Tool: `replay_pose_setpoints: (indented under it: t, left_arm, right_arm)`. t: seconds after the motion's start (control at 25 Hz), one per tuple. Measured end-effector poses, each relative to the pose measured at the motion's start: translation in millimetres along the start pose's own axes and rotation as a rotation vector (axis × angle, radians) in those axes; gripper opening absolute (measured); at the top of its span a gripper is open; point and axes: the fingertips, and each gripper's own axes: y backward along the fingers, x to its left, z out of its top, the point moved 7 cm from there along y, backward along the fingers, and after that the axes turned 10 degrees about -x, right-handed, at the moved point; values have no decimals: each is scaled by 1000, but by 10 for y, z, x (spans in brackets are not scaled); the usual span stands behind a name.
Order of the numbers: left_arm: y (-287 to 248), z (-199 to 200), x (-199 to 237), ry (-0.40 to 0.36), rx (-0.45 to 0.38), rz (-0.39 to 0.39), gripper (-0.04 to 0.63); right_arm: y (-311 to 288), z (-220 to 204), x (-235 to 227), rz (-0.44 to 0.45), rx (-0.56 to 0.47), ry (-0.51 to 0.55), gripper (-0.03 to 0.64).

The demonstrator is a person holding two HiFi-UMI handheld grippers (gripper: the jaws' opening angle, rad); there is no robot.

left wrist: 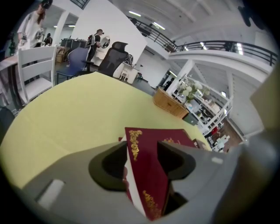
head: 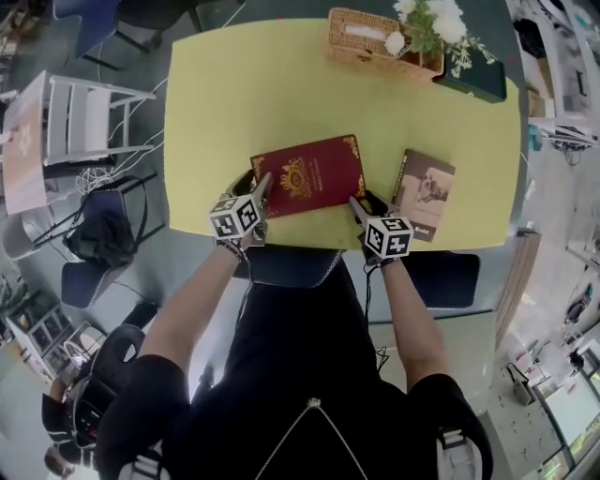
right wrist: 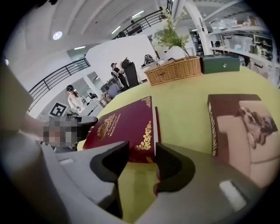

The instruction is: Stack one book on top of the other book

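Note:
A dark red book [head: 305,176] with gold ornament lies flat near the front middle of the yellow table [head: 225,103]. To its right lies a smaller brown book [head: 424,192] with a dog picture. My left gripper [head: 263,184] is at the red book's front left corner. In the left gripper view that corner of the red book [left wrist: 153,136] sits between the open jaws of the left gripper [left wrist: 142,148], white page edge showing. My right gripper [head: 359,204] is at the front right corner. In the right gripper view the right gripper [right wrist: 142,151] stands open just short of the red book [right wrist: 122,124], with bare table between the jaws. The brown book [right wrist: 240,131] lies to the right.
A wicker tissue basket [head: 361,37], white flowers [head: 431,21] and a dark green box [head: 473,80] stand at the table's far right. A white chair [head: 89,122] stands left of the table. The person's body is against the table's front edge.

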Motion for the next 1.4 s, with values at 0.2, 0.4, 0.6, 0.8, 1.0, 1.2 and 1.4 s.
replay_pose_setpoints:
  t: [0.2,0.4,0.6,0.8,1.0,1.2,1.4]
  left_arm:
    - [-193,151,-9,-46,1,-24,232]
    - [-465,304,-120,-185,34,-79,229]
    - [-632,384,-191,-262,48,-112,229]
    - [-565,350,-150,-223,54,-76,228]
    - [-255,296,-70,-144,8,-1,241]
    - [116,165,22,-58,-40,98,239]
    - [466,-124,-51,71,-17,136,241]
  right_arm:
    - [105,-230,198,-7,16,-73,178]
    - [184,-419,387,-22,29,-131,175]
    - [163,-452,403,-6,31,-135,175]
    - [172,-356,323,17,11,-126,175]
    - [244,-195,206,6,-10,-79,175]
    - [187,195,-51,6,-29,123,175]
    - [-114,855,-133,151,-7,351,178]
